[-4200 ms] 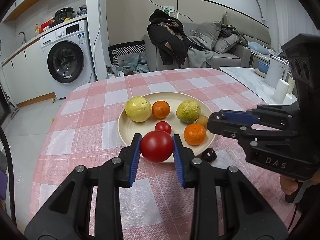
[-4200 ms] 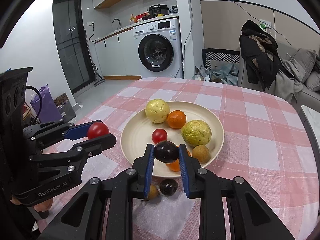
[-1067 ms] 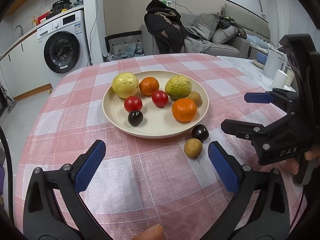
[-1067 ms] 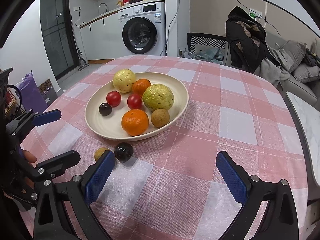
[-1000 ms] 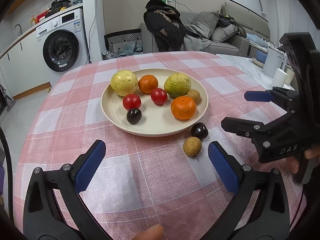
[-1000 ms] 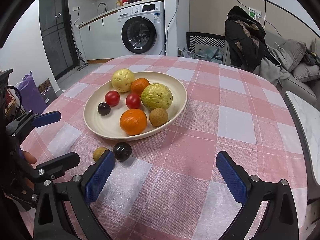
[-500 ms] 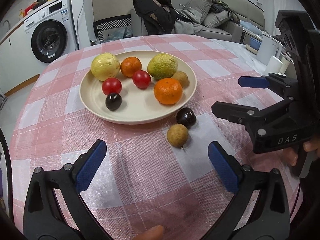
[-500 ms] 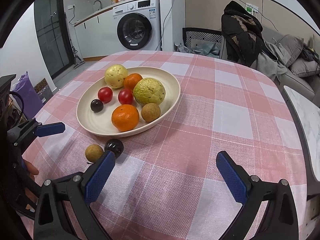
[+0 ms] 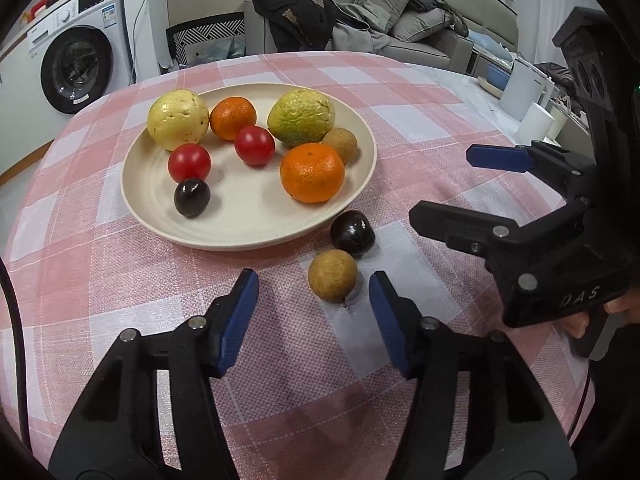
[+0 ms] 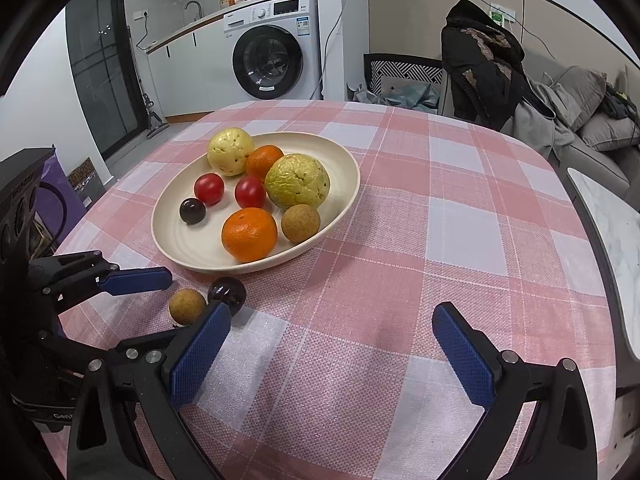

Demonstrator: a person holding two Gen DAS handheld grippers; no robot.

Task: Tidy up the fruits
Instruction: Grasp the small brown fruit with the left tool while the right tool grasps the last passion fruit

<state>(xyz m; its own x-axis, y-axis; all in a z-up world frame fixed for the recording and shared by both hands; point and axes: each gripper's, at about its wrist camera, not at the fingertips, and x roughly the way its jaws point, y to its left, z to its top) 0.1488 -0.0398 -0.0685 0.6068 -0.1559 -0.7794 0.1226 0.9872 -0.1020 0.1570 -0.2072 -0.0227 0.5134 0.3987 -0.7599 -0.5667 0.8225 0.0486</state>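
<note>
The fruit is mostly on the plate: a bumpy pale yellow one, a rough green-yellow one, two oranges, two small red tomatoes, a shiny dark plum and a little brown fruit at the rim. Two strays sit on the checked bench just off the plate, touching each other: another dark plum and a brown ball. The left hand-held gripper has its blue pads spread apart just short of the brown ball, nothing between them. The right hand-held gripper is wide open over bare cloth; in its view one pad covers part of the stray plum
</note>
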